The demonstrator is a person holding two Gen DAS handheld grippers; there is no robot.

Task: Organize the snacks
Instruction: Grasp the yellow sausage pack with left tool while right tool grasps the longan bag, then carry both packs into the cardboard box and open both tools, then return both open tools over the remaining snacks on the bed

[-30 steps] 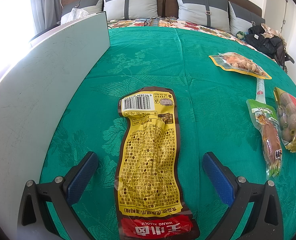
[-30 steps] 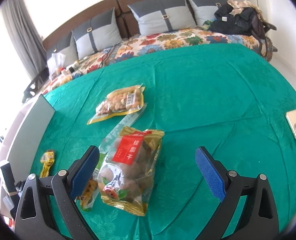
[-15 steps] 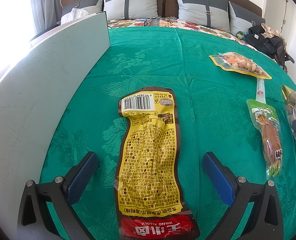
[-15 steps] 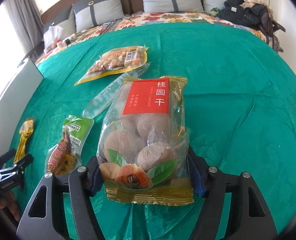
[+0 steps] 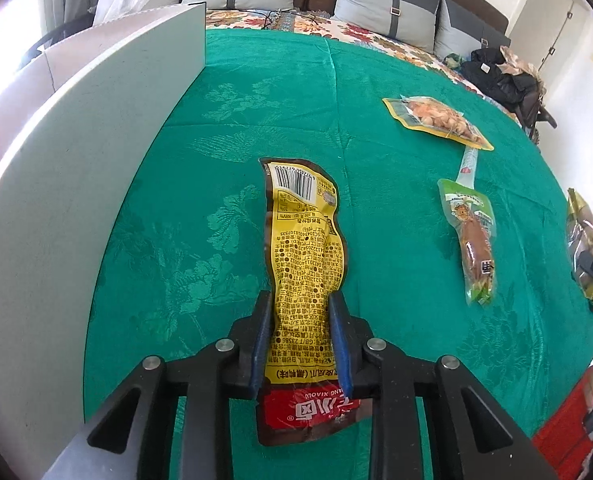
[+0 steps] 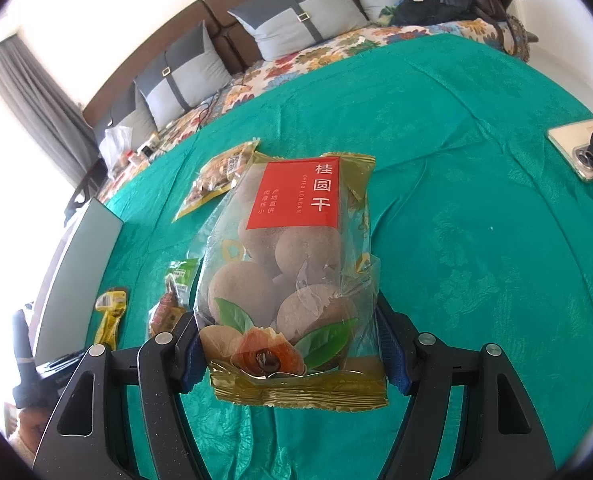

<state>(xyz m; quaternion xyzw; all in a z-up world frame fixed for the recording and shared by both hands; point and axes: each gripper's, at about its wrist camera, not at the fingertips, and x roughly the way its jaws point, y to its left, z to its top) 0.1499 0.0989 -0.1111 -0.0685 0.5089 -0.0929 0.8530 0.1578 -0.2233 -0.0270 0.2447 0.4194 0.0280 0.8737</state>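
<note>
Yellow and glossy, the long snack packet lies on the green bedspread, barcode end toward twelve o'clock, red end at six, its long axis running between the two. The left gripper has just been closing and now pinches it near the red end. The right gripper clamps the clear longan bag, red label toward twelve o'clock, lifted off the cover.

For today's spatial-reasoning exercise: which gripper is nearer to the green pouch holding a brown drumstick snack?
Right. The right gripper, clamping the clear longan bag, sits just beside the green pouch. The left gripper, clamped on the yellow packet, is farther off.
</note>
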